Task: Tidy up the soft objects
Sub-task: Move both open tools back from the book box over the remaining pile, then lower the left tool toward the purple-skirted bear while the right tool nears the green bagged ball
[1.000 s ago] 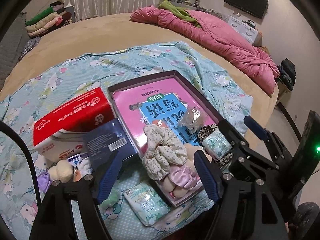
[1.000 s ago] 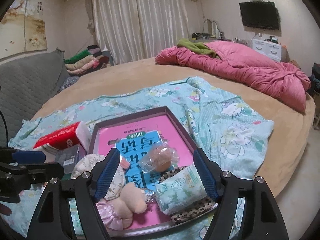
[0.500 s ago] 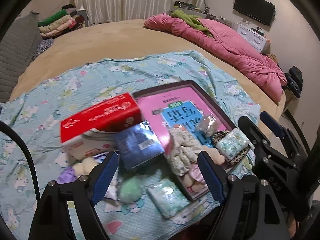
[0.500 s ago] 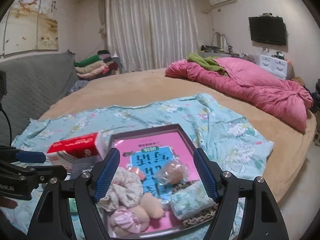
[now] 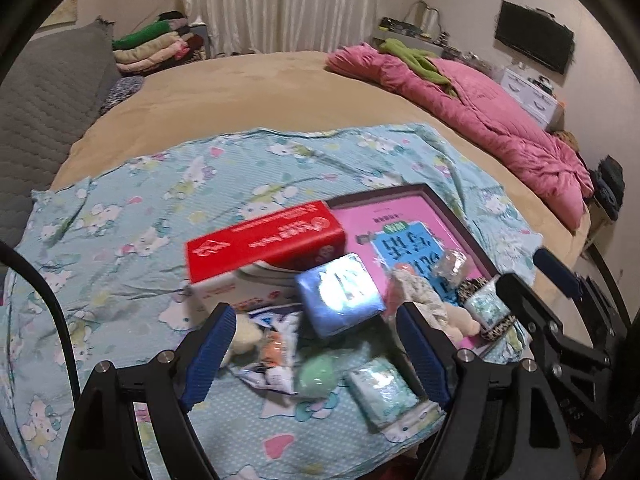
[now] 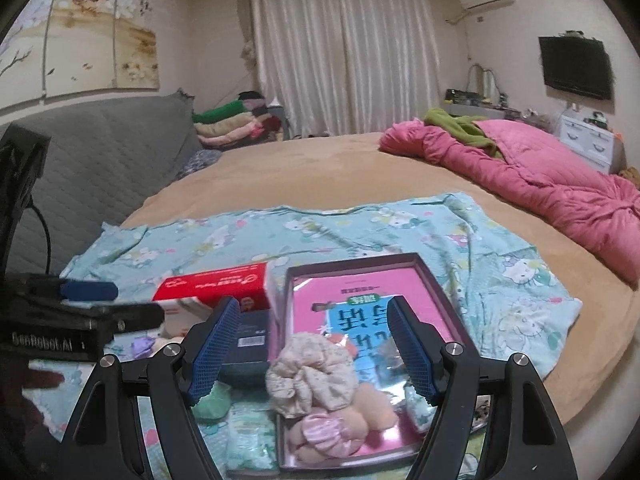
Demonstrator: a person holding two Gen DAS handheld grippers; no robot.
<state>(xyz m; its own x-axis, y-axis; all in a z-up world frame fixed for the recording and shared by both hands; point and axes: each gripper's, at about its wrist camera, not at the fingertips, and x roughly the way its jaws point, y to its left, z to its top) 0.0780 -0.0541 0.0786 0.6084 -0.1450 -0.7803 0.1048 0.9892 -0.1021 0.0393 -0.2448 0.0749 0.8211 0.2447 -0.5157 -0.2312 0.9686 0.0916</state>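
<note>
Step in hand (judged): choose and approach the next loose soft item, then move it into the tray.
Left gripper: fingers spread wide, holding nothing; it hovers above the loose pile on the sheet.
Right gripper: fingers spread wide, holding nothing; it hovers over the near end of the tray.
Tray: dark-rimmed, pink-lined, lying on the sheet to the right of the red box.
Already in tray: floral scrunchie, pink scrunchie, beige puff, clear wrapped piece, leopard band with a tissue pack on it.
Loose on sheet: green ball, tissue pack, printed pouch, cream plush, purple piece.
Blue pack: leans against the red box, just beside the tray's near-left corner; blurred, contents unreadable.
Recommended target (judged): the green ball or the tissue pack, both lying between the left fingers' line of approach.
Approach: lower the left gripper straight down so one finger passes each side of the item, without snagging the sheet.
Grip: close gently; soft goods deform, so stop once the item is held.
Placement: free tray floor lies at the far end, on the pink liner; release low.
Risk: the right gripper sits near the tray; keep the two grippers apart during transfer.
</note>
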